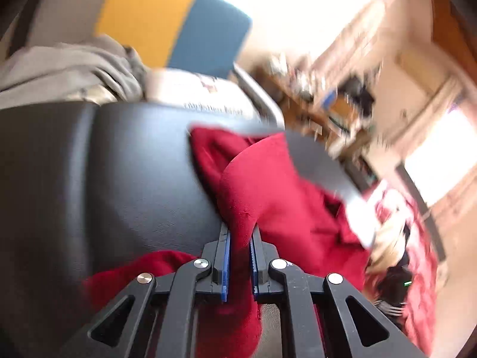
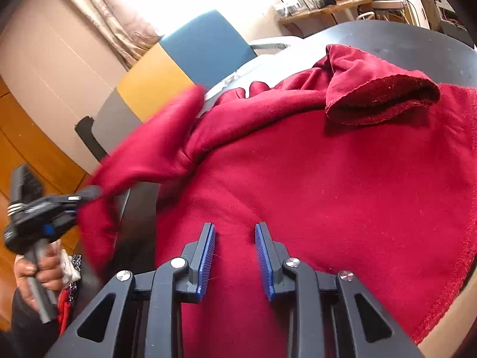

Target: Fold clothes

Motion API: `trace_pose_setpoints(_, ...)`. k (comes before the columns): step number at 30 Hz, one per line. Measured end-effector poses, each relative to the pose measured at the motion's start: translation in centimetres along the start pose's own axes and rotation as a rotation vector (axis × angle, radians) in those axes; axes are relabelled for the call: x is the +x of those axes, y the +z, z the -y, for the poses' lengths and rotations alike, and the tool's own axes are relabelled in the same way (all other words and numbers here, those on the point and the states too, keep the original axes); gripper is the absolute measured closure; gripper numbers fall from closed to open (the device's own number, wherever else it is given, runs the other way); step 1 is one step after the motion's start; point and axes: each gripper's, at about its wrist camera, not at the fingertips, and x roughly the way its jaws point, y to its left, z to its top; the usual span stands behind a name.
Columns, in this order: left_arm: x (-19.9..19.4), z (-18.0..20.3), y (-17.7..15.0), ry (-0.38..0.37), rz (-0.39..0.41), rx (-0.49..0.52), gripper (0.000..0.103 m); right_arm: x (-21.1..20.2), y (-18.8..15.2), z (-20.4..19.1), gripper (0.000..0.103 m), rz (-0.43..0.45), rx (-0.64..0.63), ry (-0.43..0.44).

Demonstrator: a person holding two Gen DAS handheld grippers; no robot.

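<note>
A red sweatshirt (image 2: 342, 173) lies spread over a dark round table (image 2: 417, 41), one sleeve cuff (image 2: 384, 101) folded back on top. My left gripper (image 1: 241, 232) is shut on a pinched fold of the red sweatshirt (image 1: 253, 185) and lifts it off the table (image 1: 119, 164). It also shows in the right wrist view (image 2: 86, 192), at the left, pulling a sleeve out over the table's edge. My right gripper (image 2: 235, 232) sits low over the sweatshirt's body, its jaws apart with cloth bulging between the blue pads (image 2: 262, 253).
A chair with a blue, yellow and grey back (image 2: 167, 68) stands behind the table. Grey cloth (image 1: 74, 68) and a white printed item (image 1: 208, 92) lie beyond the table. A cluttered wooden shelf (image 2: 328, 6) is at the back right. The floor is wooden (image 2: 18, 149).
</note>
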Motion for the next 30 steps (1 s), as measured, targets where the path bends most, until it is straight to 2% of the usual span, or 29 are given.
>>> trace_pose_setpoints(3,-5.3,-2.6,-0.7,0.014,0.065,-0.055,0.092,0.6,0.0,-1.4,0.069,-0.029,-0.012,0.004)
trace_pose_setpoints(8,-9.9,-8.2,-3.3,0.128,0.103,-0.165,0.092,2.8,-1.7,-6.2,0.069,-0.117,-0.104,0.064)
trace_pose_setpoints(12,-10.7,-11.0,-5.8,0.18,0.085,-0.232,0.092,4.4,-3.2,-9.9,0.067,-0.188,-0.192,0.1)
trace_pose_setpoints(16,-11.2,-13.5,-8.4,0.223,0.06,-0.29,0.092,3.5,-2.1,-12.5,0.067,-0.251,-0.259,0.19)
trace_pose_setpoints(18,-11.4,-14.7,-9.6,0.245,0.048,-0.319,0.092,2.2,-0.3,-13.6,0.067,-0.207,-0.35,0.161)
trace_pose_setpoints(20,-11.5,-15.7,-10.8,0.264,0.036,-0.341,0.092,1.5,2.0,-14.3,0.067,-0.15,-0.41,0.095)
trace_pose_setpoints(23,-11.4,-15.4,-11.4,0.28,0.027,-0.322,0.091,2.8,6.4,-15.3,0.066,-0.085,-0.452,-0.008)
trace_pose_setpoints(26,-11.2,-15.2,-12.1,0.298,0.019,-0.301,0.09,6.0,8.5,-15.8,0.065,-0.121,-0.475,-0.05)
trace_pose_setpoints(30,-10.9,-14.2,-12.3,0.35,0.021,-0.229,0.09,11.6,9.0,-17.5,0.065,-0.201,-0.538,-0.073)
